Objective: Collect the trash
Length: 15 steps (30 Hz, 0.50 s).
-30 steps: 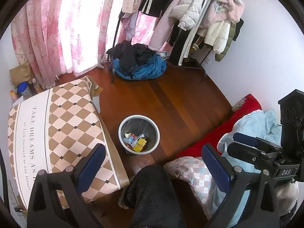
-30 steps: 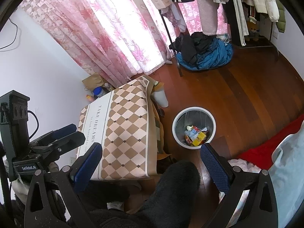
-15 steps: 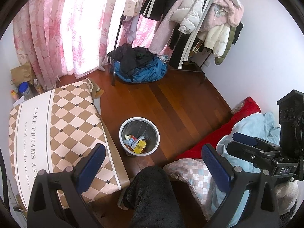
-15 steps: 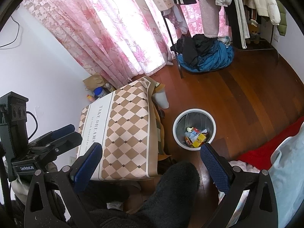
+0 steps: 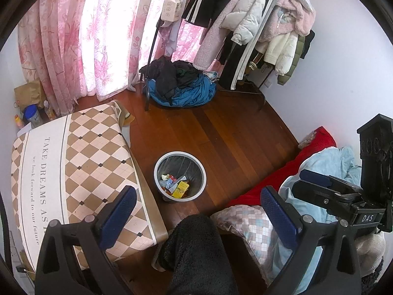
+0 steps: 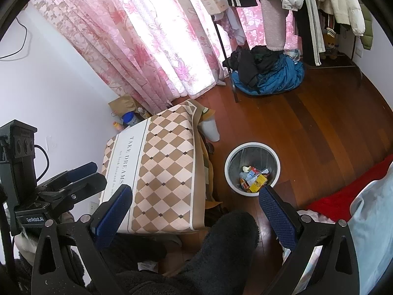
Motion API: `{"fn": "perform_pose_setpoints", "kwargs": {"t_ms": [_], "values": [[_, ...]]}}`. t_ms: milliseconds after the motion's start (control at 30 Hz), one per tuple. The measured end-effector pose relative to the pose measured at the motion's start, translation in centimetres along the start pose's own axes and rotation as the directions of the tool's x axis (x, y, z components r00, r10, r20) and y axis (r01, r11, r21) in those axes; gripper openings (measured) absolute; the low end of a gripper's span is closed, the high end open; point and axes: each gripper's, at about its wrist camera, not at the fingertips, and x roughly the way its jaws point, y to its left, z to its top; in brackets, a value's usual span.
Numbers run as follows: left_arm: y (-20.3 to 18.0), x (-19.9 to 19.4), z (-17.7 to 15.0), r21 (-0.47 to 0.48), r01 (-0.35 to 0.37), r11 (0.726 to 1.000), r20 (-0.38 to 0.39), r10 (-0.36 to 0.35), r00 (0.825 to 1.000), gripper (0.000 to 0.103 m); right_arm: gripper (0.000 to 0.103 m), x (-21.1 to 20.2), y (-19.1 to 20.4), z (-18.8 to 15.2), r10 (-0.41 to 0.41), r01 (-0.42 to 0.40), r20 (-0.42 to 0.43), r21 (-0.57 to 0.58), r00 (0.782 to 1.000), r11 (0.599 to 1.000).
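You have lifted both tongs a little higher above the room; the trash bin (image 5: 180, 176) on the floor now looks slightly smaller. It holds wrappers and a yellow carton (image 5: 180, 189). Left tongs (image 5: 196, 211) and right tongs (image 6: 194, 207) hang released and empty, level, beside the checkered surface (image 5: 73, 162), suggesting collecting is finished.

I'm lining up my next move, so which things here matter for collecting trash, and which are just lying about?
Job:
- bin on the floor
- trash inside it
- left gripper, open, empty
- right gripper, open, empty

Lying about:
- checked table
- clothes pile
- coats on the rack
- curtains
- bottles in the corner
- pillow
- red blanket
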Motion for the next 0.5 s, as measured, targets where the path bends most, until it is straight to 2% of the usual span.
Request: {"fn": "perform_pose_setpoints", "kwargs": {"t_ms": [500], "values": [[-0.09,-0.34,0.39,-0.011,0.001,1.000,0.009,-0.001,1.000,0.103,0.103,0.22,0.18,0.13,-0.002,0.002,-0.003,-0.007,1.000,1.000]]}}
